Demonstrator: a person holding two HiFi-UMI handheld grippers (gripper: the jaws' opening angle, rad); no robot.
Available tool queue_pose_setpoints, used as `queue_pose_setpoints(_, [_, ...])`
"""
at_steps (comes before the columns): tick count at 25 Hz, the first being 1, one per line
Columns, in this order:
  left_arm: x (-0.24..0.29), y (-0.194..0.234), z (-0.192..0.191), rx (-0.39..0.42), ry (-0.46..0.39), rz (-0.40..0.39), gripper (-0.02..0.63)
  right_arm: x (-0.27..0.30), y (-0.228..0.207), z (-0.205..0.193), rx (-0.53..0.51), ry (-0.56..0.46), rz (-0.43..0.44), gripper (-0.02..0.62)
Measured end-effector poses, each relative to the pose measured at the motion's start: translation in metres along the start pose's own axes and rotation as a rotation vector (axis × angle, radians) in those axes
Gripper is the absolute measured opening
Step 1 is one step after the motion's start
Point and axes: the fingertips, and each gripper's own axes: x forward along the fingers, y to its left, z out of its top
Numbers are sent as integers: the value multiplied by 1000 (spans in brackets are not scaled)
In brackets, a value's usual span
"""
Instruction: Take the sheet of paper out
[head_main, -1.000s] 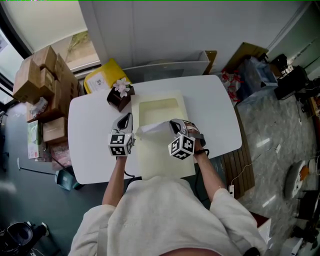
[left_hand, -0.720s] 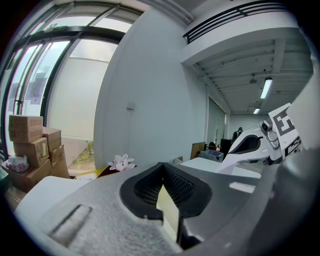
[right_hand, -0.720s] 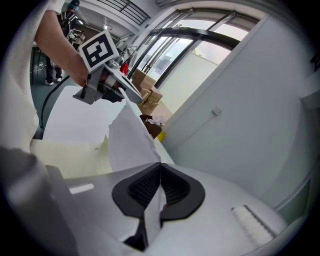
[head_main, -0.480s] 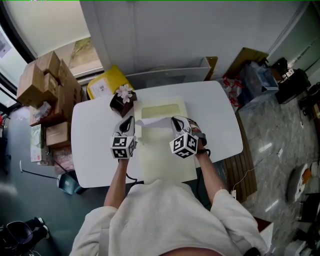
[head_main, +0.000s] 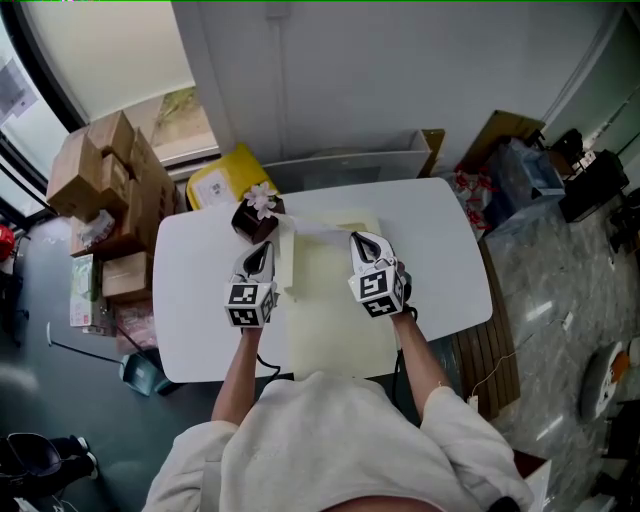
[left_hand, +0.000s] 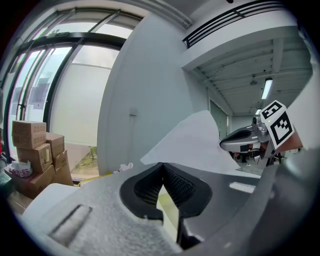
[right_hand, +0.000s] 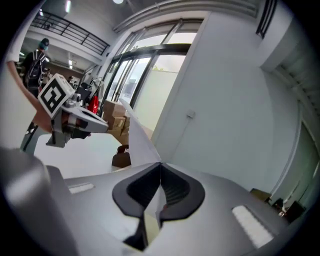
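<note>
Sheet of paper (head_main: 310, 228), raised above the cream folder (head_main: 340, 310) on the white table (head_main: 195, 300). The left gripper (head_main: 262, 250) and right gripper (head_main: 360, 240) each pinch one side edge between closed jaws. A flower box (head_main: 256, 214) stands just beside the left corner, with bare tabletop to the right.

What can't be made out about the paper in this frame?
- Far edge of the sheet of paper: head view, too small, pale against the cream folder.
- Print on it: both gripper views show only a corner past the jaws.
- Folder's opening: head view, covered by the paper.
</note>
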Motion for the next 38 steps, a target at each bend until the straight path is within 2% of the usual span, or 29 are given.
queue_pose_setpoints(4, [-1, 5, 8, 9, -11, 5, 5, -4, -22, 24, 163, -107, -39, 5])
queue_pose_setpoints(8, [-2, 4, 13, 7, -14, -1, 5, -9, -46, 31, 342, -196, -88, 5])
queue_pose_setpoints(12, [-2, 10, 23, 25, -32, 8, 5, -13, -64, 29, 441, -249, -129, 5])
queue_pose_setpoints(24, [0, 17, 44, 44, -52, 23, 5, -21, -77, -13, 530, -193, -179, 5])
queue_pose_setpoints(38, [7, 12, 40, 31, -37, 12, 5, -22, -79, -26, 526, -166, -200, 3])
